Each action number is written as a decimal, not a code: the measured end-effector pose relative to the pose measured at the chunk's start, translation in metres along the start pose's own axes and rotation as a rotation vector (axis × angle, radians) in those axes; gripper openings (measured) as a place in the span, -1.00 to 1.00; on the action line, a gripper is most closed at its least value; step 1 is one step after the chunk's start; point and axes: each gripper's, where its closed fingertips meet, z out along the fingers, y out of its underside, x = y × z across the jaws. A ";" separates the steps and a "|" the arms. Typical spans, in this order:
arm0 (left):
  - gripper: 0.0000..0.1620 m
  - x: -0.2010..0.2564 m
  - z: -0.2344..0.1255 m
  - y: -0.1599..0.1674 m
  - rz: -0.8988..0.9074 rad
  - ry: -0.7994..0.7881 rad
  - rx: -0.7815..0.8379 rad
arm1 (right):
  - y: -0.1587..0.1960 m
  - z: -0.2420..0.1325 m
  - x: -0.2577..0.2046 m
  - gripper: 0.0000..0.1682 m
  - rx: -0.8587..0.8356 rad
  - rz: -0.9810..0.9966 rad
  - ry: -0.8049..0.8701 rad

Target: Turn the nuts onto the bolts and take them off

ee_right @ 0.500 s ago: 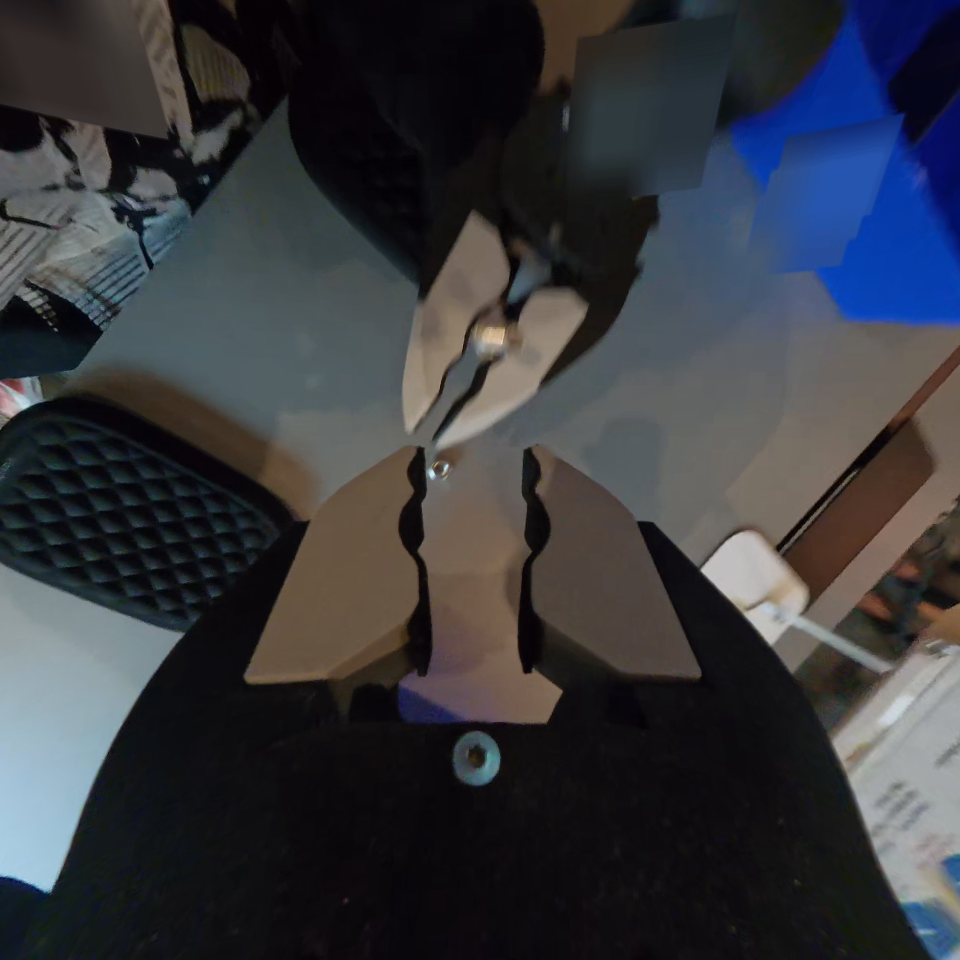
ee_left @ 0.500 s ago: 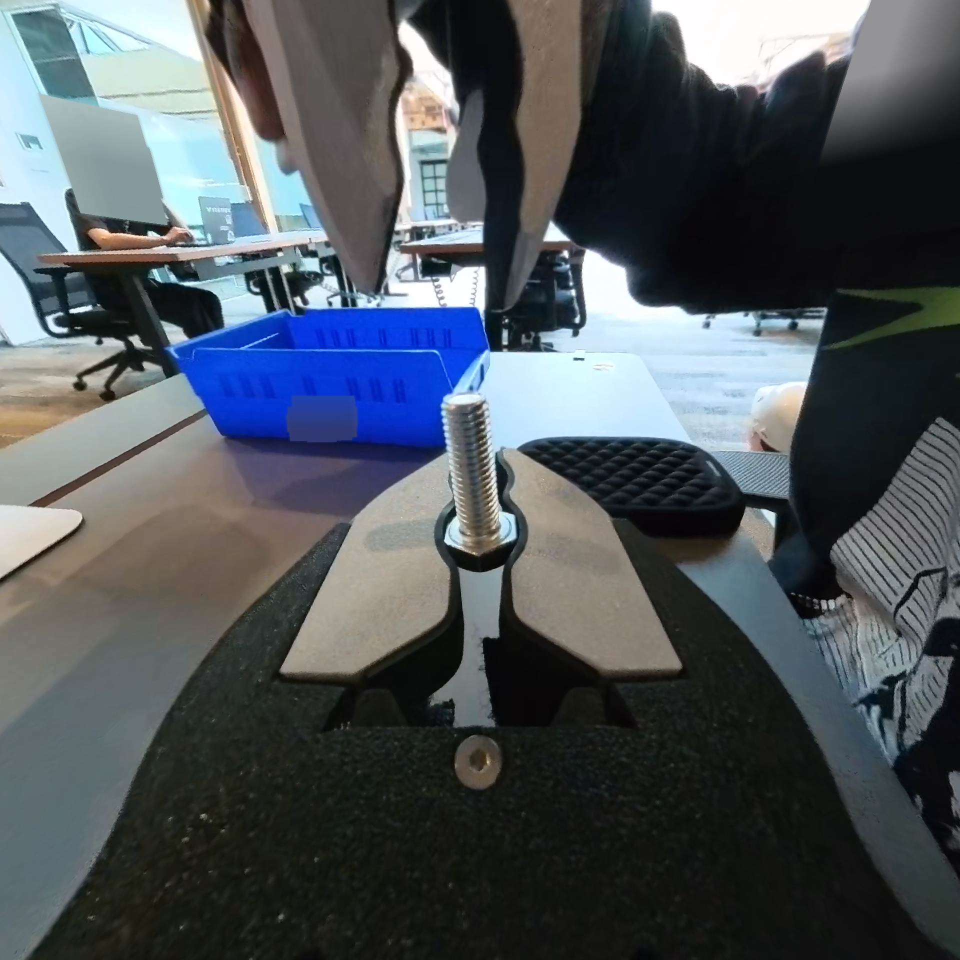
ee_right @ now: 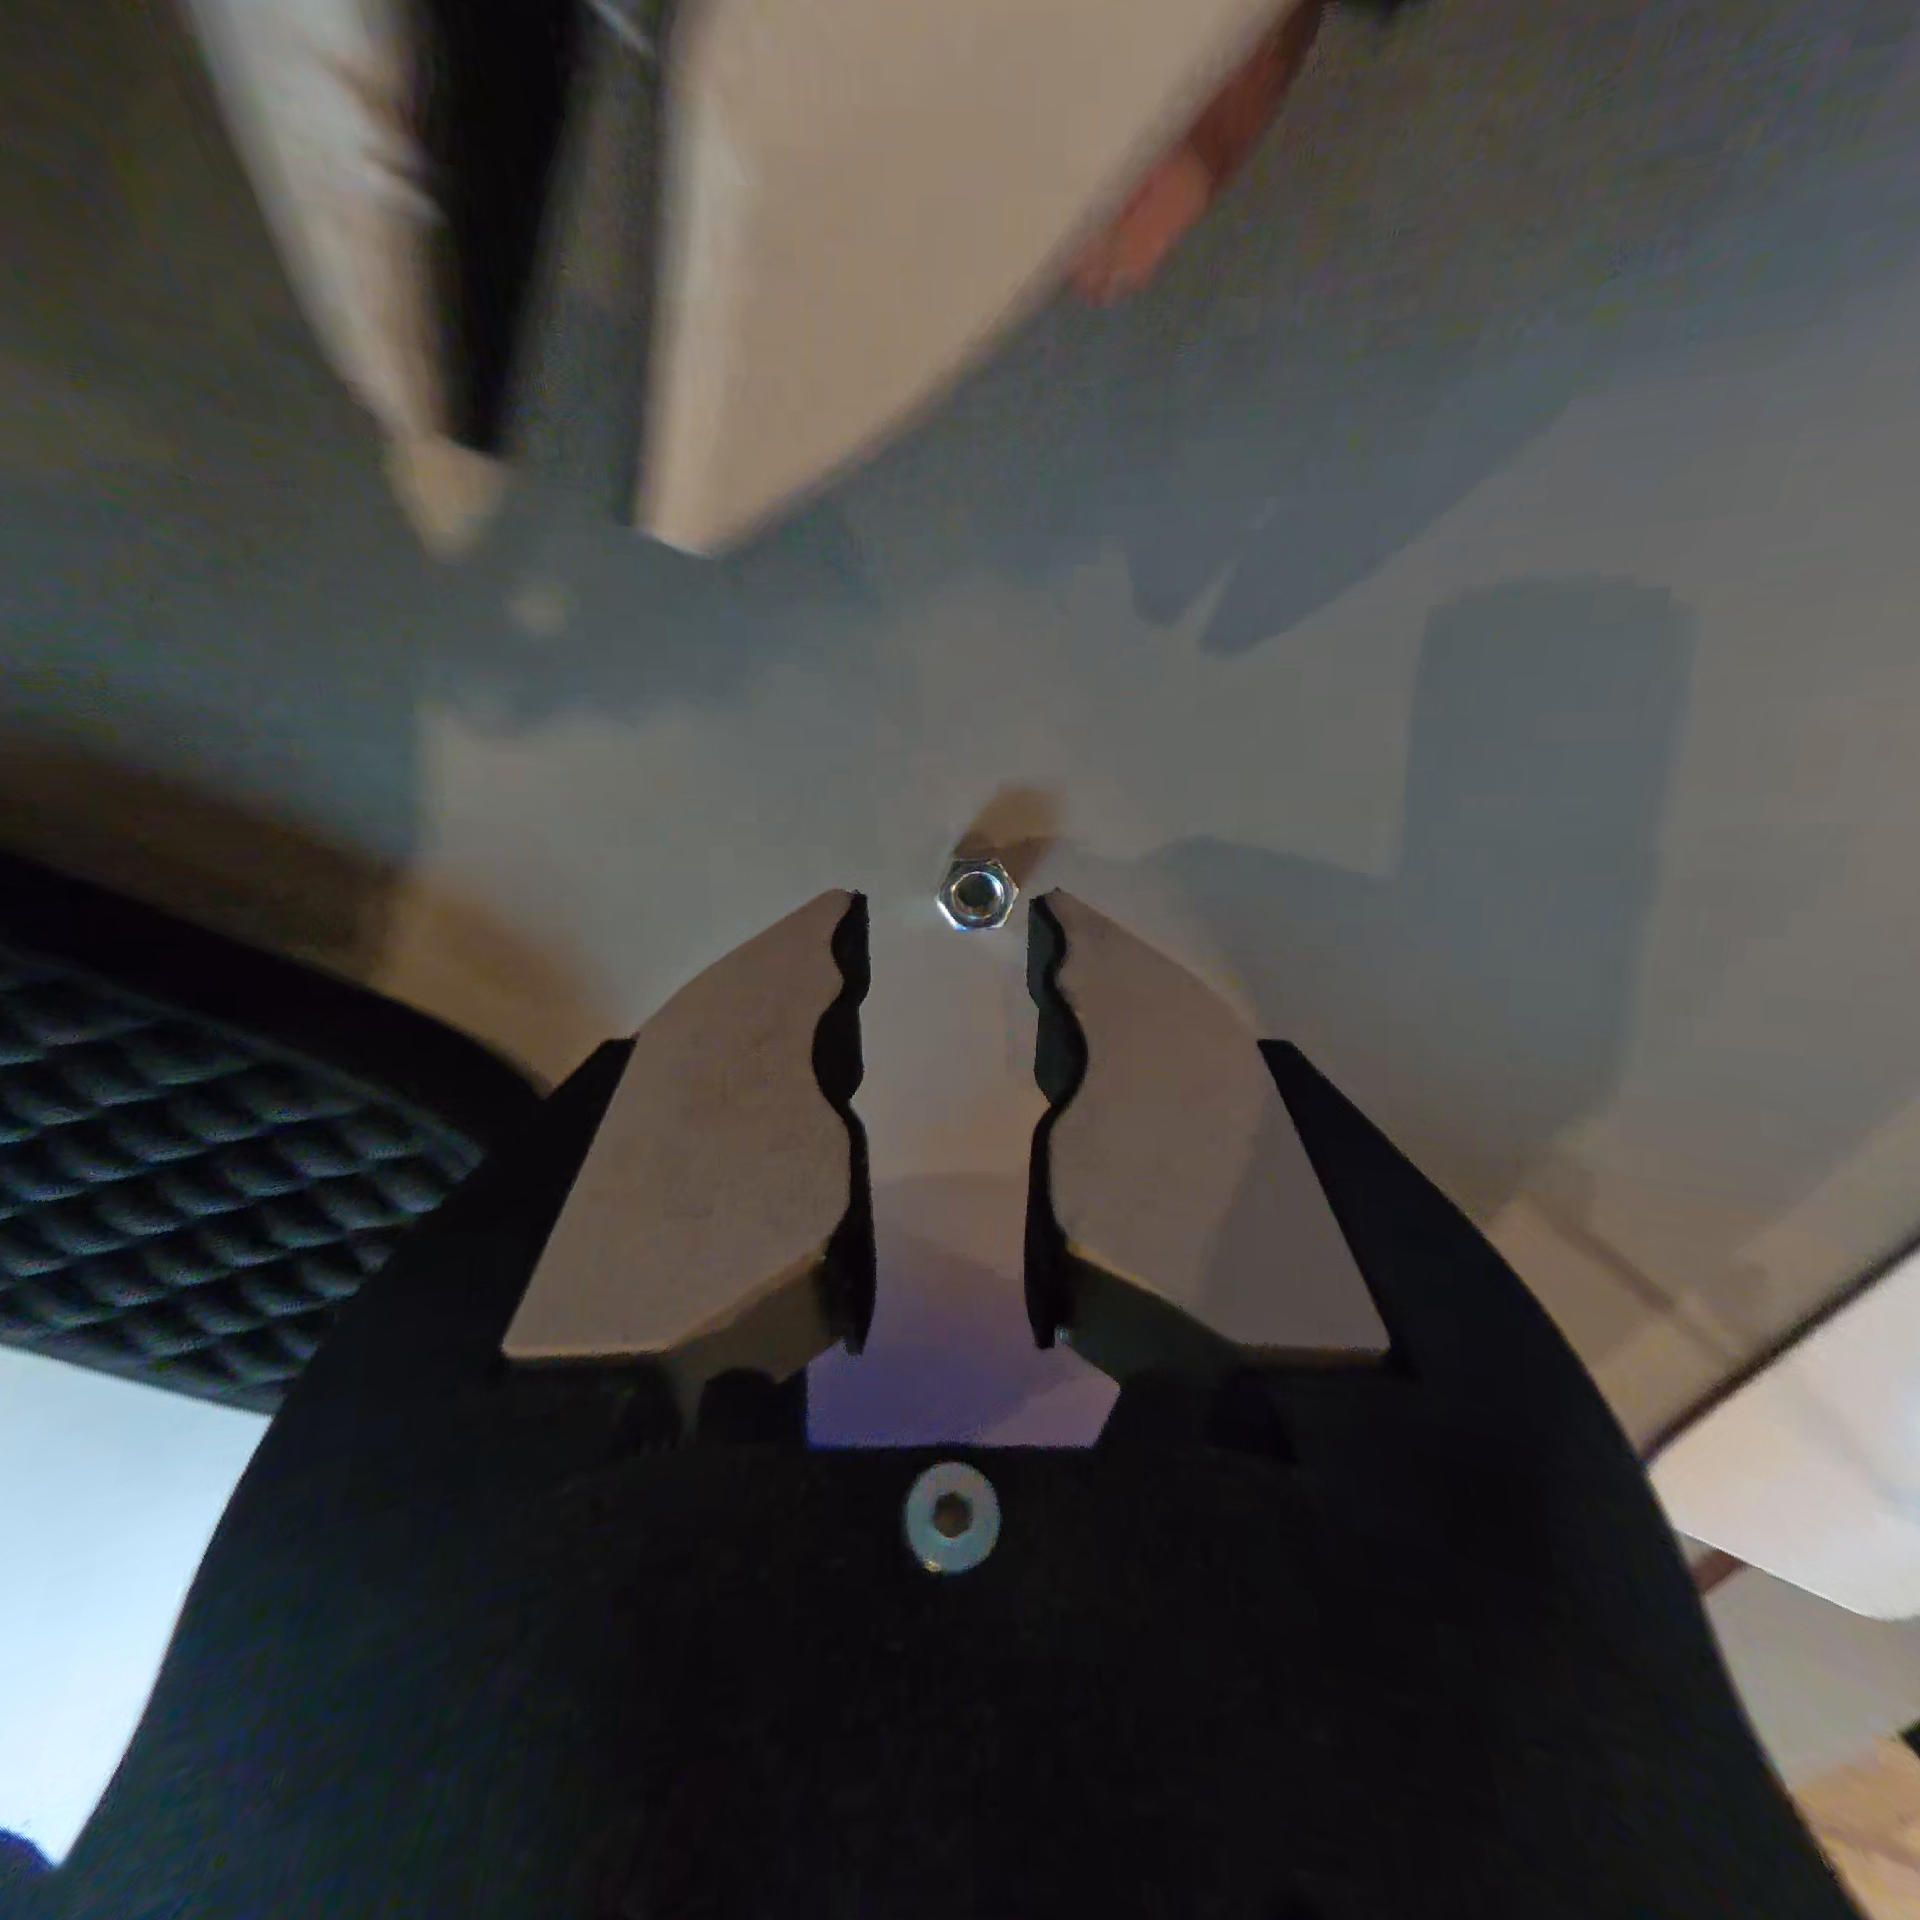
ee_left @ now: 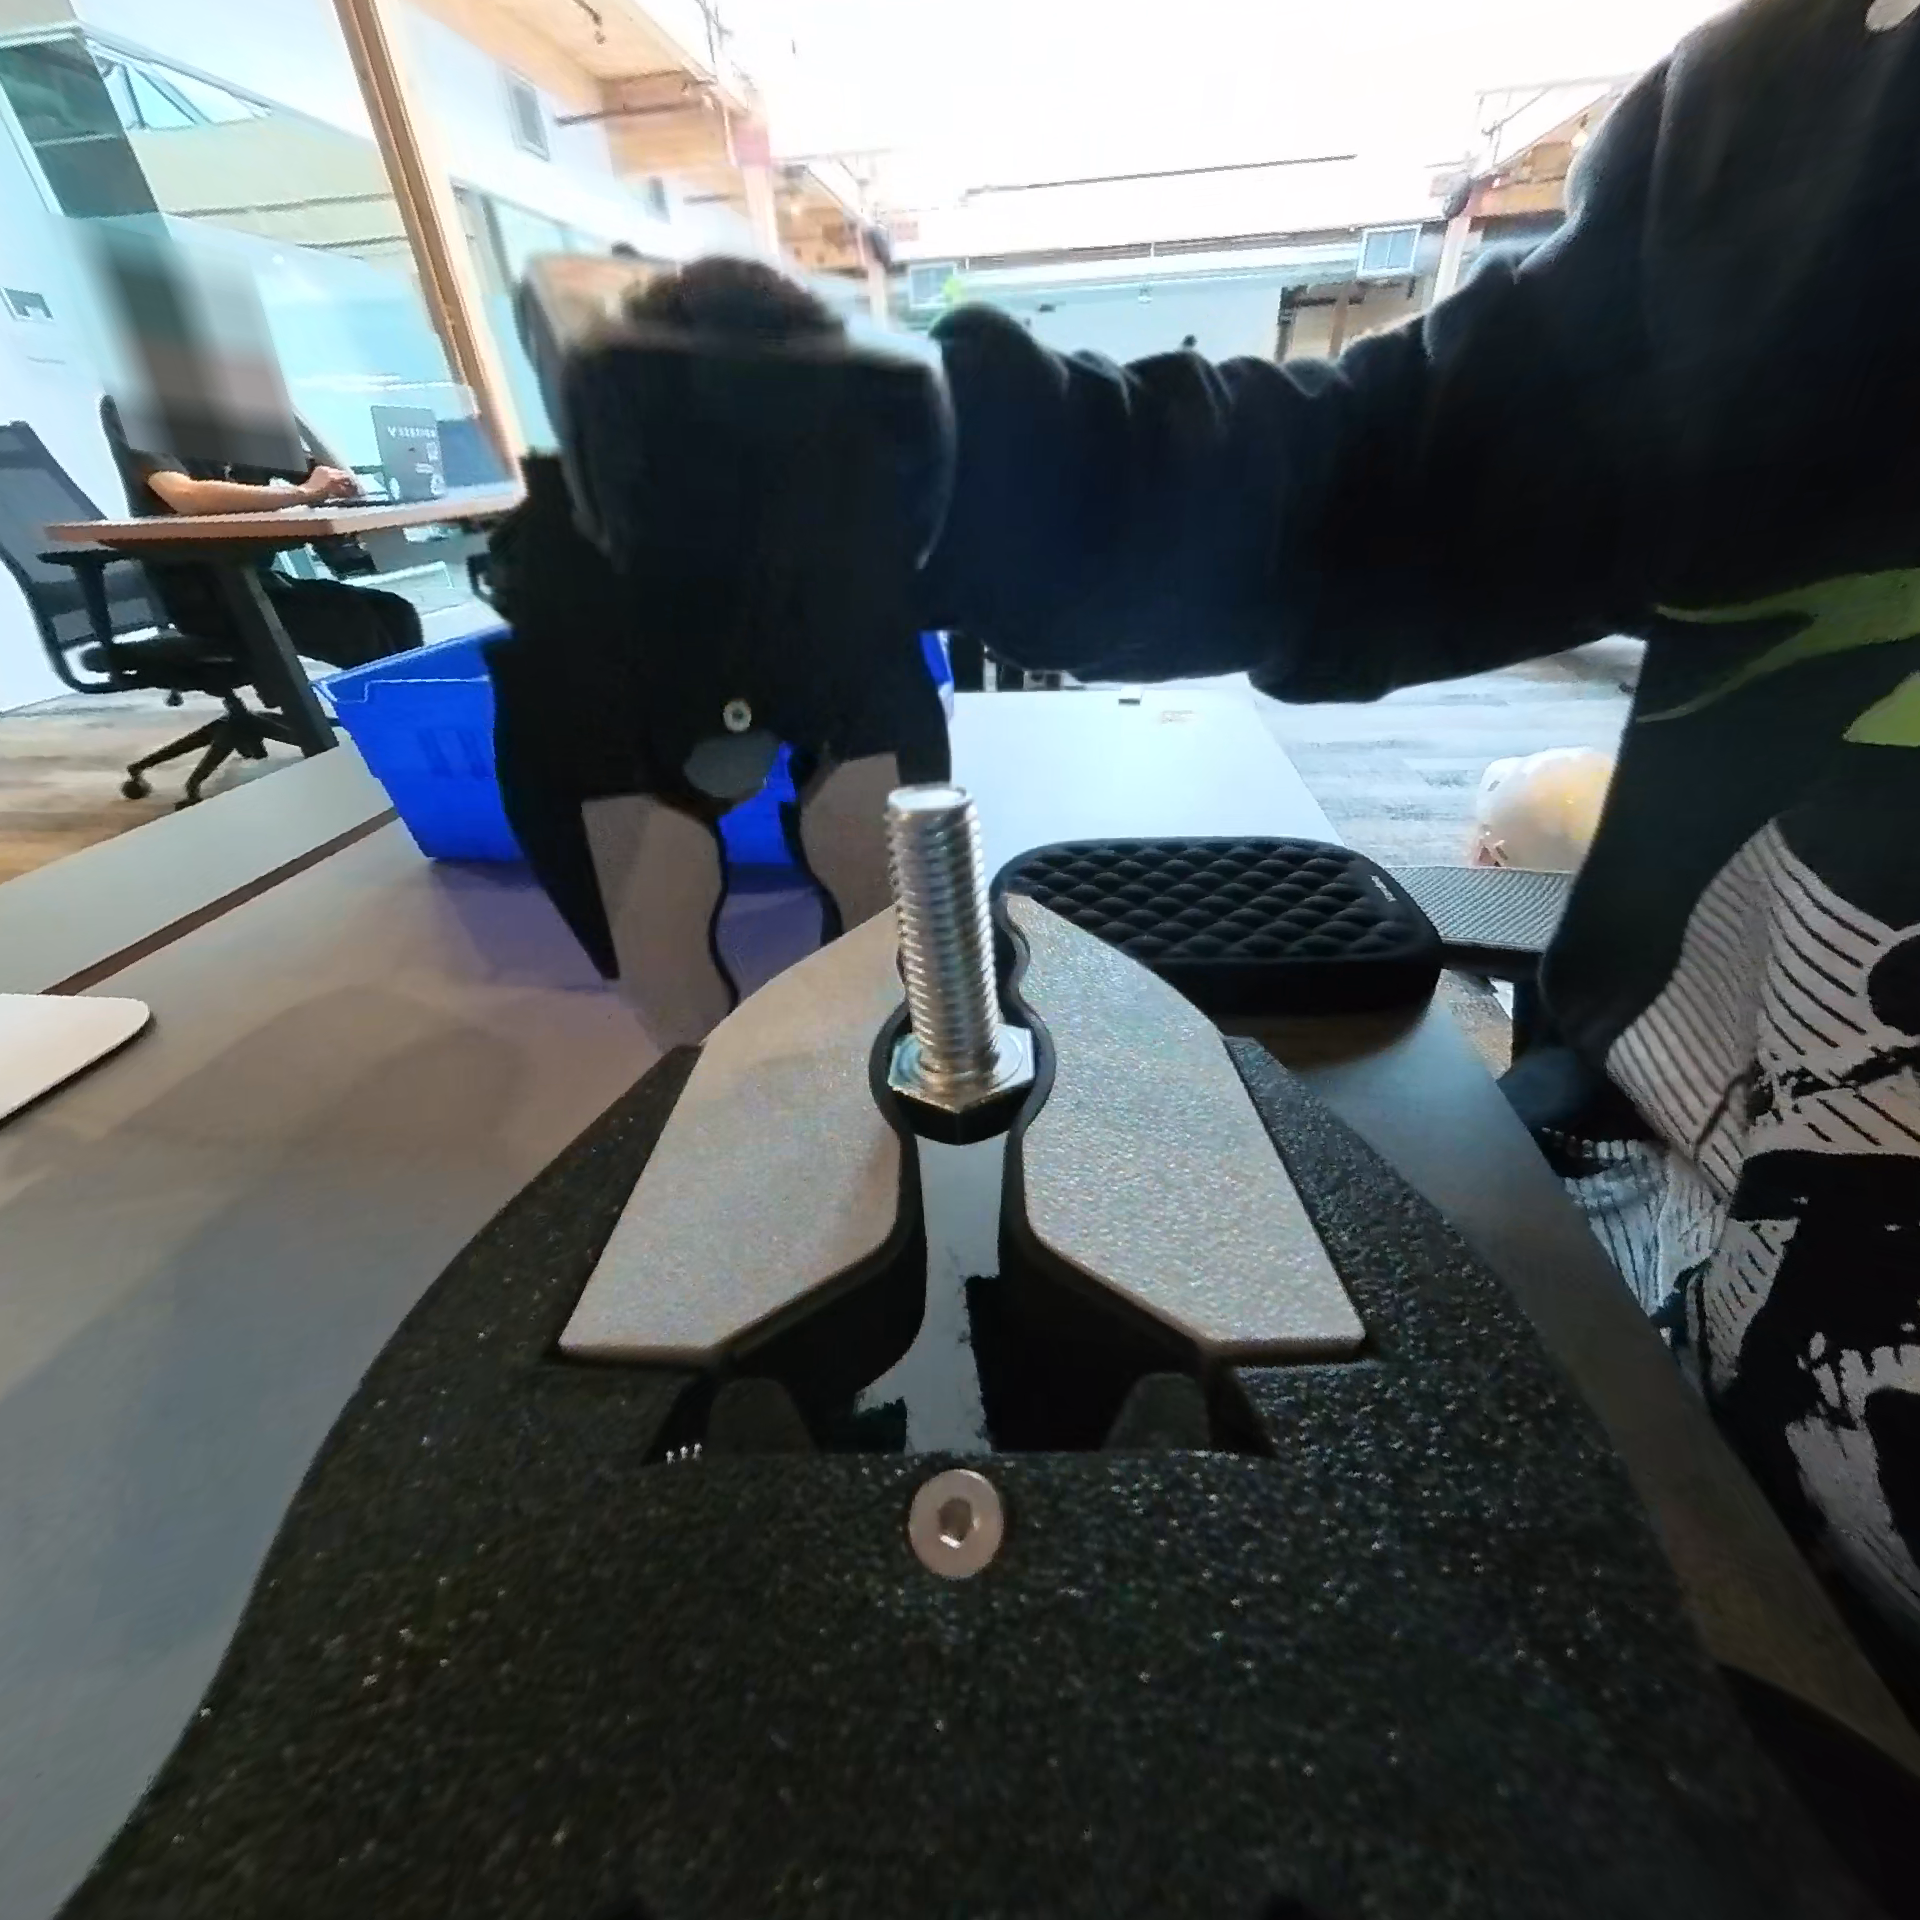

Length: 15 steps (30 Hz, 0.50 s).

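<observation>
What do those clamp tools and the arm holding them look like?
Each hand-held gripper, left and right, has a rough black textured body, two flat grey fingers with wavy black inner edges, and a silver screw at the base. The person's arm wears a dark sleeve.

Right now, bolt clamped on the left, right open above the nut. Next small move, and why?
Probably lower the right gripper a touch and close on the nut. Its jaws are open and the nut lies flat on the table just ahead of the tips, ungripped. The left gripper holds the bolt upright by its head, threads bare, so it looks ready for the nut.
</observation>
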 end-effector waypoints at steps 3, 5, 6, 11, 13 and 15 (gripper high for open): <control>-0.87 0.001 0.000 0.000 0.004 0.004 0.000 | 0.007 0.013 0.002 -0.67 -0.027 0.007 -0.007; -0.87 0.001 0.000 -0.001 0.005 0.004 0.007 | 0.010 0.017 0.004 -0.69 -0.046 0.011 -0.006; -0.88 0.001 -0.001 -0.001 0.004 0.004 0.010 | 0.012 0.019 0.006 -0.69 -0.054 0.007 -0.001; -0.88 0.001 0.000 -0.001 0.008 0.007 0.011 | 0.013 0.026 0.007 -0.69 -0.074 -0.007 -0.013; -0.88 0.002 0.000 -0.001 0.005 0.010 0.009 | 0.014 0.028 0.007 -0.70 -0.081 -0.012 -0.019; -0.88 0.002 0.000 -0.001 0.007 0.013 0.010 | 0.015 0.029 0.007 -0.70 -0.089 -0.021 -0.022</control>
